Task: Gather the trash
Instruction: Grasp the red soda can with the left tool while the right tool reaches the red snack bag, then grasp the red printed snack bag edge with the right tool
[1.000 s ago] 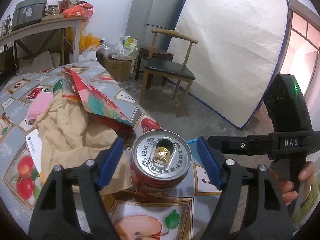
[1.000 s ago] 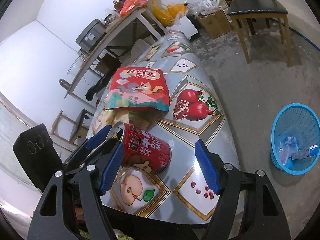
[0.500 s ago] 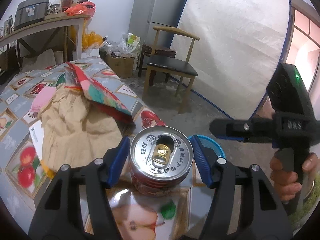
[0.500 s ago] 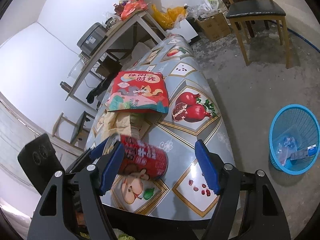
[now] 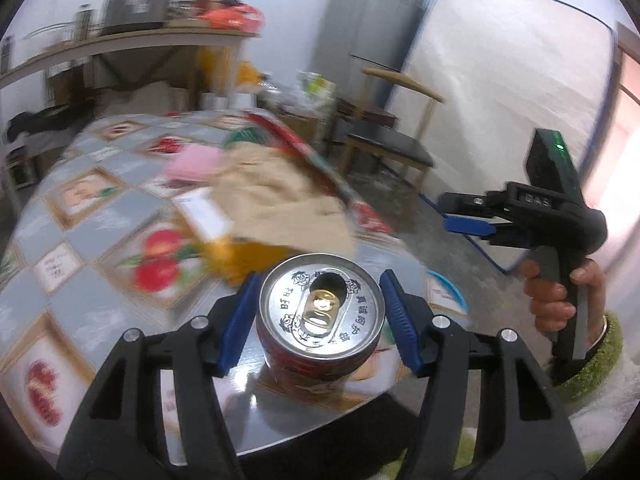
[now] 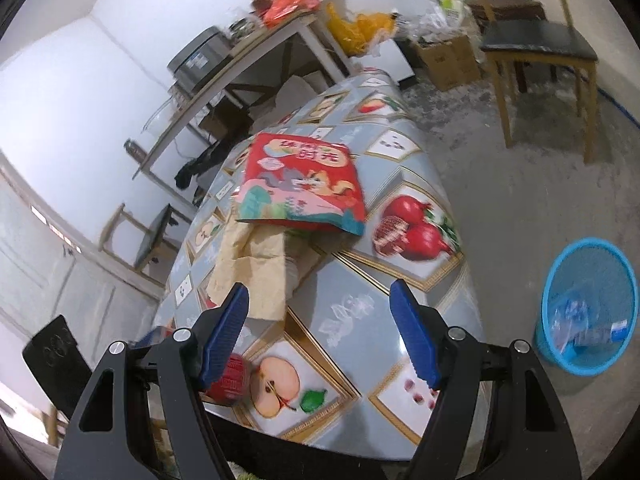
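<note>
A red drink can (image 5: 320, 320) with an open silver top sits between the blue pads of my left gripper (image 5: 320, 280), which is shut on it near the table's front edge. In the right wrist view only a red slice of the can (image 6: 230, 376) shows behind my finger. My right gripper (image 6: 320, 292) hangs open and empty over the fruit-patterned table (image 6: 360, 320). In the left wrist view a hand holds the right gripper (image 5: 472, 224) out to the right. A red snack bag (image 6: 300, 184) lies on a crumpled brown paper bag (image 6: 256, 264).
A blue mesh basket (image 6: 546, 292) with some wrappers inside stands on the floor right of the table. A wooden chair (image 6: 540, 44) and a cardboard box (image 6: 448, 60) stand beyond. A pink item (image 5: 194, 164) lies behind the paper bag.
My left gripper's pads have closed onto the can and carried it sideways toward the table's near edge. The right gripper has shifted a little and stayed open.
</note>
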The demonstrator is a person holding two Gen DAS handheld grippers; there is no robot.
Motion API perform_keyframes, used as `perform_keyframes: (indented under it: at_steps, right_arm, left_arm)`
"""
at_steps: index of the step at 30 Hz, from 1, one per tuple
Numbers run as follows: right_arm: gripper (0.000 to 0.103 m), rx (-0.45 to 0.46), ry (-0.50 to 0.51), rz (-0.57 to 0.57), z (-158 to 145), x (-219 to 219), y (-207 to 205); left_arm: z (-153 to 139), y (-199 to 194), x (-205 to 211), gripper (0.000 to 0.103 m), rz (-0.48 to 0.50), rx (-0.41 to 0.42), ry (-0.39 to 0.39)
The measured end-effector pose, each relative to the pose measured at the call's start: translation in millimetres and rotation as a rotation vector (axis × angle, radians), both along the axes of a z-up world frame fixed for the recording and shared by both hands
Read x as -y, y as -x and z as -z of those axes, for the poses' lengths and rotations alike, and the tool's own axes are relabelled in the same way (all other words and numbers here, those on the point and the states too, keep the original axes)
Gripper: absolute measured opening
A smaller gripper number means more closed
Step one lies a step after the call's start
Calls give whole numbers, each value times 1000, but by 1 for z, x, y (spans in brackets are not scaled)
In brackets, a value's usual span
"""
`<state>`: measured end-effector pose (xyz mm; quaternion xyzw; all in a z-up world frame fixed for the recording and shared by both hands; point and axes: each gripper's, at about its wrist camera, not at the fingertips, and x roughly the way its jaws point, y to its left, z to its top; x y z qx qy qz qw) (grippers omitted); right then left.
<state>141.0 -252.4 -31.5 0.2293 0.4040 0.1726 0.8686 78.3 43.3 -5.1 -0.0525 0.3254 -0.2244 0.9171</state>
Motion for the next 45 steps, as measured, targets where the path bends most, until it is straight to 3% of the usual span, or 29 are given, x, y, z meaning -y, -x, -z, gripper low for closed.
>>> perform_keyframes:
  at_steps: [7, 11, 18, 24, 27, 30, 32, 37, 45]
  right_arm:
    - [71, 67, 127, -77, -17, -51, -27]
    - [67, 121, 274, -84, -23, -82, -40]
    - [58, 187, 468, -85, -28, -119, -59]
    - [53, 199, 543, -92, -25, -138, -77]
    - [45, 190, 585, -83, -20, -146, -83]
    - [31, 172, 571, -57, -17, -143, -86]
    - [28, 163, 551, -29, -18, -136, -84]
    - [10, 166, 479, 48, -30, -112, -73]
    - [6, 71, 232, 148, -43, -50, -46]
  left_arm:
    - [-1, -8, -66, 58, -203, 16, 36]
    - [2, -20, -82, 58, -268, 40, 28]
    - [13, -29, -91, 58, -291, 39, 37]
    - [15, -29, -92, 58, -288, 53, 29]
    - [16, -28, -91, 58, -283, 60, 23]
    - [15, -28, -90, 58, -282, 60, 21]
    - [16, -28, -90, 58, -282, 59, 21]
    - [16, -28, -90, 58, -284, 60, 20]
    - [14, -27, -91, 58, -286, 58, 15]
